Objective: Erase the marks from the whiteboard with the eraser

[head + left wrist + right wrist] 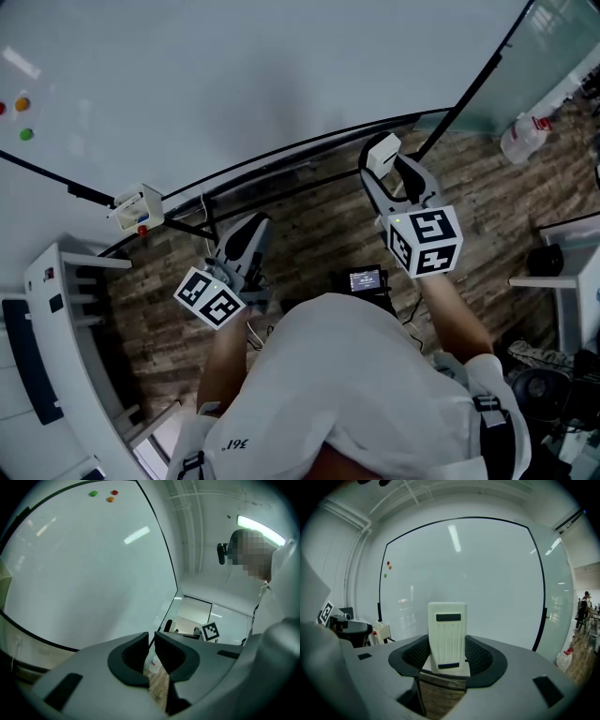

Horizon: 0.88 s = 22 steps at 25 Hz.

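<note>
White eraser (447,634) clamped in right claw (447,657); left claw (151,652) closed, empty

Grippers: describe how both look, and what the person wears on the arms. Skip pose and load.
Both the left gripper and right gripper have pale grey moulded shells with dark pads lining the mouth. Each carries a white cube printed with black square markers. The person wears a white short-sleeved shirt.
</note>
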Tool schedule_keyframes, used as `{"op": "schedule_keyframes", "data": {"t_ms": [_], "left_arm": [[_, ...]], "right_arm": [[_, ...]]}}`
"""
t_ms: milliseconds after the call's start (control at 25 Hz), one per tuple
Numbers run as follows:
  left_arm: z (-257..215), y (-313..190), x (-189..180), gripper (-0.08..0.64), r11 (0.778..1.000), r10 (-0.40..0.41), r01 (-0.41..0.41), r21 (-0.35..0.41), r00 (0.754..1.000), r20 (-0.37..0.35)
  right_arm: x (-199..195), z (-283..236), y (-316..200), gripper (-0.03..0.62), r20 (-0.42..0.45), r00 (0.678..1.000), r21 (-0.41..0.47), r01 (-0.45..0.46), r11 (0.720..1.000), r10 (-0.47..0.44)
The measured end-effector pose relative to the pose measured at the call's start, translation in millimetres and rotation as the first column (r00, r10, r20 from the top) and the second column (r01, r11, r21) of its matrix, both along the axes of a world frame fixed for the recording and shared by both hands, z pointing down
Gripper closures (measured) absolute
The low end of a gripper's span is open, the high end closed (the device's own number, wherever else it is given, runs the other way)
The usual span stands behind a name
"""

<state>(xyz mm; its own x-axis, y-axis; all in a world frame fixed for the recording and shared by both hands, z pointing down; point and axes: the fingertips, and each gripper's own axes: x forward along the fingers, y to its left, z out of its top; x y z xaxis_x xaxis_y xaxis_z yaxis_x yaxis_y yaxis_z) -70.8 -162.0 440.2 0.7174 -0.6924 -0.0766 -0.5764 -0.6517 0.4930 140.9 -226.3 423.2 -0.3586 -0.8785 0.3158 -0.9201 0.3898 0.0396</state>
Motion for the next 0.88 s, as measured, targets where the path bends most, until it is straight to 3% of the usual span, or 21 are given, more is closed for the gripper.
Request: {"op": "schedule_keyframes", "data": {"t_ms": [880], "left_arm": [[30, 23, 4, 0.532, 0.996, 0.011, -0.010, -0.086, 1.000, 0.004]], "right_arm": [[1, 39, 19, 0.341, 0.010, 1.000, -0.072, -0.003, 0.997, 0.004]]}}
